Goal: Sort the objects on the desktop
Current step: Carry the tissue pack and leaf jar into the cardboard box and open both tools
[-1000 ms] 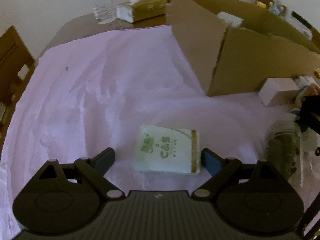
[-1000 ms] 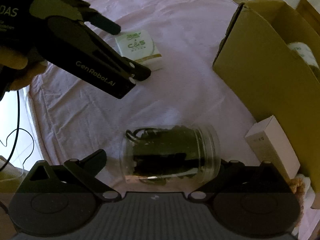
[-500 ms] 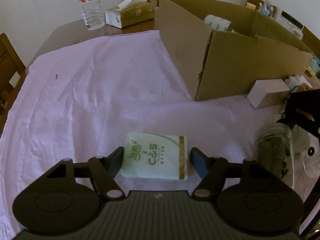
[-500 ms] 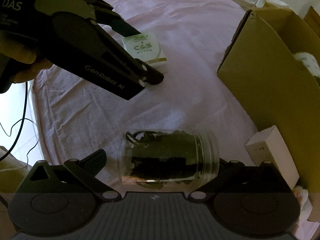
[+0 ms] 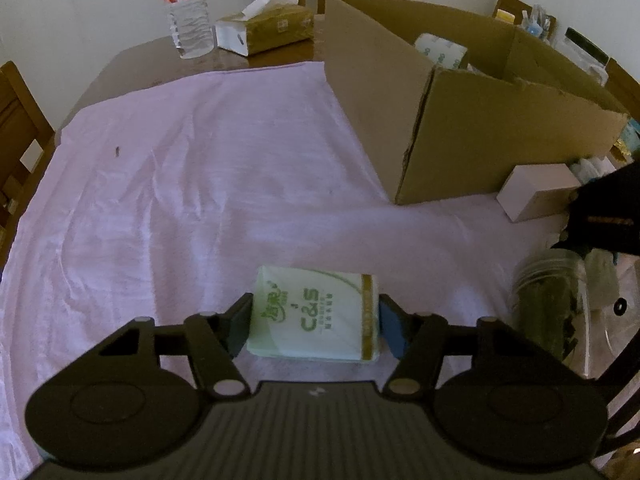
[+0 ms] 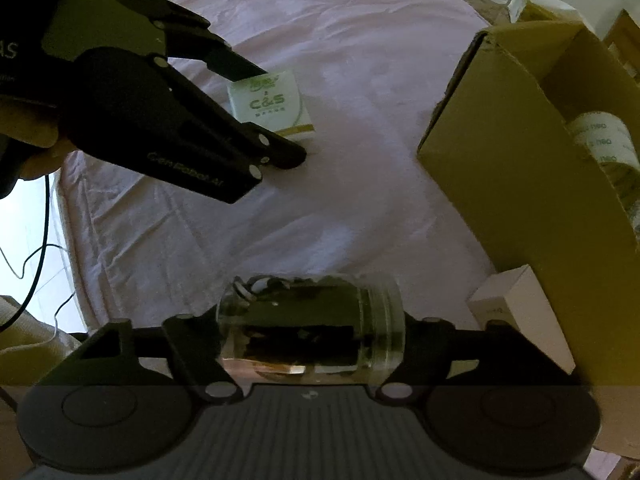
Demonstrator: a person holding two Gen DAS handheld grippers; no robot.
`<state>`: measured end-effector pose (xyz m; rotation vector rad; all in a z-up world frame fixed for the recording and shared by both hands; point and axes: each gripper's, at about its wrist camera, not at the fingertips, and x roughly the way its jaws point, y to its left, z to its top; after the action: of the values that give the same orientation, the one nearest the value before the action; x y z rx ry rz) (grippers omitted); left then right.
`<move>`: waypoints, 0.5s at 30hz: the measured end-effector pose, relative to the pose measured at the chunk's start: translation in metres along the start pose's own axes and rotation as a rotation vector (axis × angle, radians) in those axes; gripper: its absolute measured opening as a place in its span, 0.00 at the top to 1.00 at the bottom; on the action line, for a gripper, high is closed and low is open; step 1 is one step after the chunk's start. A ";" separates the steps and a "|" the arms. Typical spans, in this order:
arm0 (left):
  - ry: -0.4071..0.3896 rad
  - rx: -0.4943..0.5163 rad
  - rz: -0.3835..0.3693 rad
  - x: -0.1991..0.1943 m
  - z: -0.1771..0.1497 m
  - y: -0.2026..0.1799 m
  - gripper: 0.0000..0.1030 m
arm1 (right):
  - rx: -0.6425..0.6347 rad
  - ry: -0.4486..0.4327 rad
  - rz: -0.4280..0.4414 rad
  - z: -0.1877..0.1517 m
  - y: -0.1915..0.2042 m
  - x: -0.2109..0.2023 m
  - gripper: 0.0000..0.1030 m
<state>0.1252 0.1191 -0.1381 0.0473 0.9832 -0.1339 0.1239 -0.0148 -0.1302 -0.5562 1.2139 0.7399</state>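
A pale green tissue pack lies flat on the pink cloth. My left gripper is closing on it, and its pads touch the pack's two short sides. The right wrist view shows the same tissue pack between the left gripper's fingers. A clear plastic jar with dark contents lies on its side. My right gripper is closing on it, one finger at its base and one at its lid. The jar also appears at the right of the left wrist view.
An open cardboard box holding packs stands at the right, with a small white carton against its near wall. A water bottle and a tissue box sit at the far table edge. Wooden chairs surround the table.
The left gripper's jaws have come in from wide apart onto the tissue pack's sides. The right gripper's jaws have closed from wide open onto the jar's ends.
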 end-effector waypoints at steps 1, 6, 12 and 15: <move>-0.002 0.003 -0.007 -0.002 0.001 0.000 0.38 | -0.004 0.001 -0.005 0.000 0.002 -0.001 0.22; -0.019 0.023 -0.049 -0.019 0.011 -0.003 0.38 | -0.002 -0.009 0.000 0.003 0.002 -0.007 0.23; -0.062 0.049 -0.093 -0.049 0.032 -0.010 0.38 | 0.024 -0.057 -0.010 0.005 -0.013 -0.031 0.23; -0.095 0.079 -0.107 -0.066 0.045 -0.018 0.38 | 0.043 -0.089 -0.032 0.006 -0.017 -0.047 0.23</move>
<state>0.1240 0.1032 -0.0575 0.0601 0.8853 -0.2710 0.1320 -0.0310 -0.0833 -0.5009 1.1333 0.7034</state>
